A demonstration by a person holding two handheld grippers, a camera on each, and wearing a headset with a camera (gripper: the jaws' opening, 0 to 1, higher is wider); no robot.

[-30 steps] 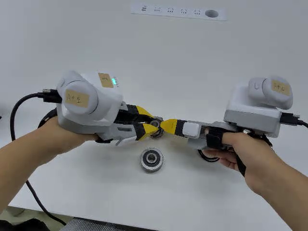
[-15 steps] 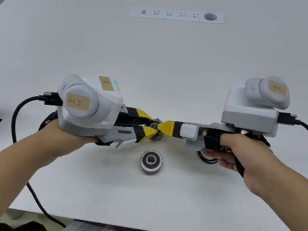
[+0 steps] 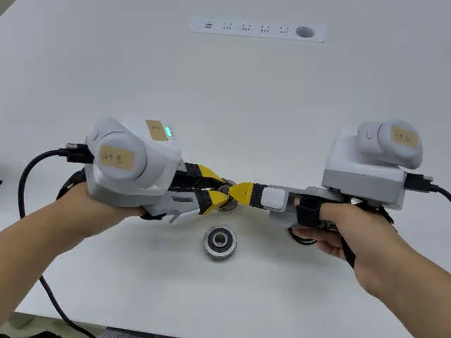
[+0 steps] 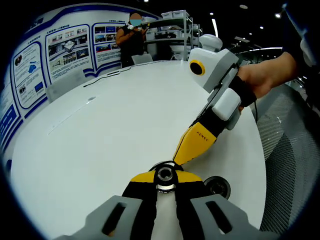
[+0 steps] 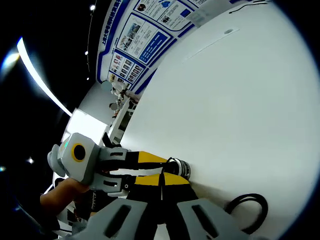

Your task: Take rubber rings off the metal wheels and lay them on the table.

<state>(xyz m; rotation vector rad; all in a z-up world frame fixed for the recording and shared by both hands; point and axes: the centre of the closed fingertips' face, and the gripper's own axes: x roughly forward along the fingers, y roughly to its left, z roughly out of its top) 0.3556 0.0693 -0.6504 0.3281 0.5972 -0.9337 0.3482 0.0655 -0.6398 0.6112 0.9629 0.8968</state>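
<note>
**wheel gripped above the table, both grippers on it**

the small silver metal wheel (image 3: 225, 192), with a thin black rubber ring round its rim, is held up off the table in the middle of the head view. the left gripper (image 3: 217, 191), white-bodied with yellow-and-black jaws, reaches in from 9 o'clock. its jaws are clamped on the wheel's two sides. in the left gripper view the wheel sits between those jaw tips at 6 o'clock.

the right gripper (image 3: 236, 192), of the same make, comes in from 3 o'clock. its yellow jaws are pressed together, and their tip meets the wheel's rim at the rubber. i cannot tell whether any rubber is caught between them.

a second silver metal wheel with a black band and a dark hub (image 3: 220, 241) lies flat on the white table (image 3: 232, 105), at 6 o'clock of the held one and apart from both grippers. a loose black rubber ring (image 5: 235, 202) lies on the table at 4 o'clock, close under the right hand (image 3: 345, 225).

the left hand (image 3: 91, 204) grips its tool at 9 o'clock, and a black cable (image 3: 28, 169) curves away from there. a long white power strip (image 3: 257, 29) lies at 12 o'clock, well apart.
</note>
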